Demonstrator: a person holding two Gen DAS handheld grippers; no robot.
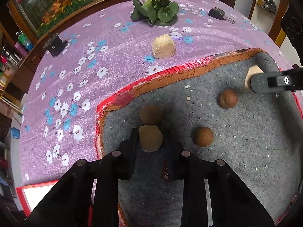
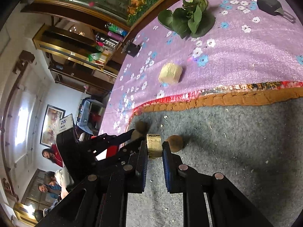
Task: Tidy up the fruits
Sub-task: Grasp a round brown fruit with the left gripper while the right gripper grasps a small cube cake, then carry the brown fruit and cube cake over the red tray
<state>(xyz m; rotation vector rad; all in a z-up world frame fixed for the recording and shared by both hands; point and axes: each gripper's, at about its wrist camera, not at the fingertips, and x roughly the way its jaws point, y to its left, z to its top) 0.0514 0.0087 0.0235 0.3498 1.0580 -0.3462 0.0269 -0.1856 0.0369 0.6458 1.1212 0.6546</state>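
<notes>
My left gripper (image 1: 150,141) is shut on a brown faceted fruit piece (image 1: 150,139) just above the grey mat (image 1: 236,160). Three round brown fruits lie on the mat: one (image 1: 150,114) just beyond the held piece, one (image 1: 203,136) to its right, one (image 1: 227,98) farther right. My right gripper (image 2: 154,148) is shut on a pale tan cut piece (image 2: 154,145); it shows at the far right of the left wrist view (image 1: 253,71). A brown fruit (image 2: 175,143) sits just behind it. A pale cut chunk (image 1: 163,46) lies on the purple cloth.
The mat has a red and orange border (image 1: 170,76). A leafy green bunch (image 1: 156,11), a dark tool (image 1: 220,15) and a black block (image 1: 55,45) lie on the floral purple tablecloth (image 1: 85,75). People sit at the left of the right wrist view (image 2: 51,170).
</notes>
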